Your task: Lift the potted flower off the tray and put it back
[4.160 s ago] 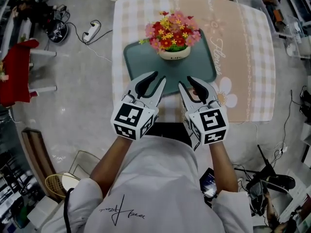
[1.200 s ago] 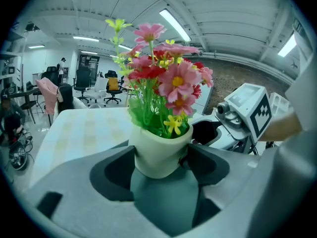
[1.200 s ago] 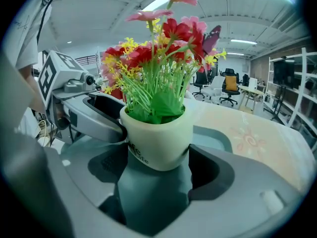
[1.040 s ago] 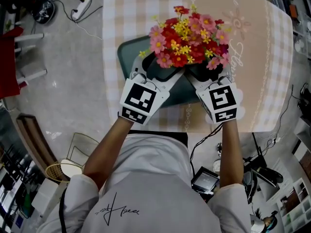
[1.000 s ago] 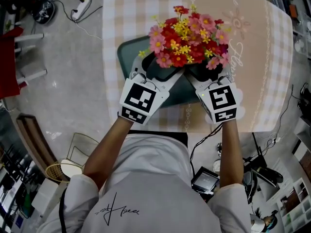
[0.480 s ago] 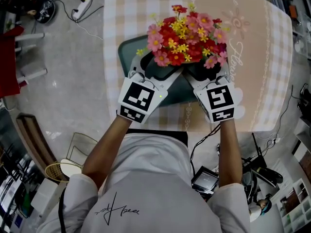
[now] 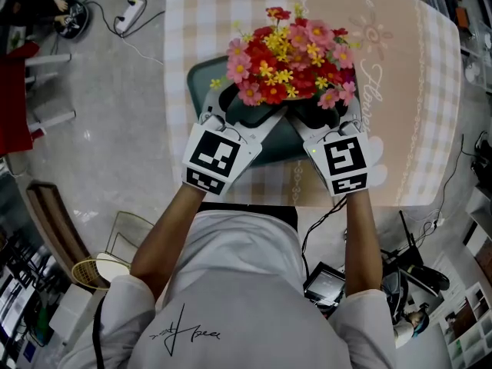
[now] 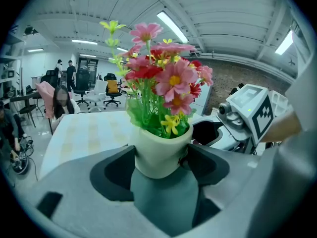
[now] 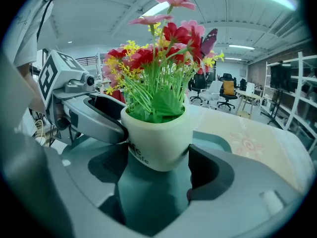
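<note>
The potted flower, red, pink and yellow blooms [image 7: 284, 56] in a cream pot [image 8: 158, 155], hangs a little above the teal tray [image 7: 201, 79]. In the head view the blooms hide the pot. My left gripper [image 7: 247, 115] holds the pot from the left, with its dark pads [image 8: 116, 175] pressed to the pot's sides. From the right, my right gripper [image 7: 317, 115] grips the same pot [image 9: 157, 140], and its pad [image 9: 210, 172] touches the pot wall. Each gripper shows in the other's view: the right gripper [image 8: 247, 118] and the left gripper [image 9: 74, 103]. Teal tray [image 9: 210, 143] shows below the pot.
The tray lies on a table with a beige checked cloth [image 7: 400, 91], and its near edge is just under my hands. A power strip [image 7: 132, 8] and cables lie on the floor at the left, beside a red chair [image 7: 14, 91]. People and office chairs [image 8: 106, 90] are far behind.
Since 4.2 s ago both grippers have shut on the pot and raised it off the tray. Over the last second the pot and both grippers drifted slightly left and up.
</note>
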`<state>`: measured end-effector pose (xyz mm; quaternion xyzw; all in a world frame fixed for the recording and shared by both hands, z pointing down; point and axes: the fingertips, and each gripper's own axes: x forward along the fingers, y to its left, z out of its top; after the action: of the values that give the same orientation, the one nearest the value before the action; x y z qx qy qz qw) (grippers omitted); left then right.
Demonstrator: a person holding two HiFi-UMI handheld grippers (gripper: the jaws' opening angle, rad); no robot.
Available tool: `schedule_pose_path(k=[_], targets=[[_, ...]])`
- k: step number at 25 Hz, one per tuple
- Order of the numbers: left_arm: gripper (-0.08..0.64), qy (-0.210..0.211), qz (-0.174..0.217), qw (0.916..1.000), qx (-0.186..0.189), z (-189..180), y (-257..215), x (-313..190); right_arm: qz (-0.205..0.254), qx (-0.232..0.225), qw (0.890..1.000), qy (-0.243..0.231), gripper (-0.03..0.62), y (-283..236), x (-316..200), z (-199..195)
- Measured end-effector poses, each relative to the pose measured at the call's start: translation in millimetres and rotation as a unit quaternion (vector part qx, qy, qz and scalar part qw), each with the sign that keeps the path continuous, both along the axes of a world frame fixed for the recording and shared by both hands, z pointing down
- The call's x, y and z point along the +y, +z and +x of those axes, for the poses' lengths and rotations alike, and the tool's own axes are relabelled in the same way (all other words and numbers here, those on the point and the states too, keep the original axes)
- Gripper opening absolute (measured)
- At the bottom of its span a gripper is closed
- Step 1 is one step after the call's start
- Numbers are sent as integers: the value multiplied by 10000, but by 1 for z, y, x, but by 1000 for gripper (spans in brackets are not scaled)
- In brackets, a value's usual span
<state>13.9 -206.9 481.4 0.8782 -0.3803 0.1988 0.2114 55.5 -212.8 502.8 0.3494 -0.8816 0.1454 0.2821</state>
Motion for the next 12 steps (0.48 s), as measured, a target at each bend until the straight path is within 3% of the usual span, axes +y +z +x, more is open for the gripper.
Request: schedule_pose_path(k=[12], targets=[[325, 40, 111, 9999, -9, -1, -17, 12, 138, -41, 9999, 36, 390, -17, 12, -1]])
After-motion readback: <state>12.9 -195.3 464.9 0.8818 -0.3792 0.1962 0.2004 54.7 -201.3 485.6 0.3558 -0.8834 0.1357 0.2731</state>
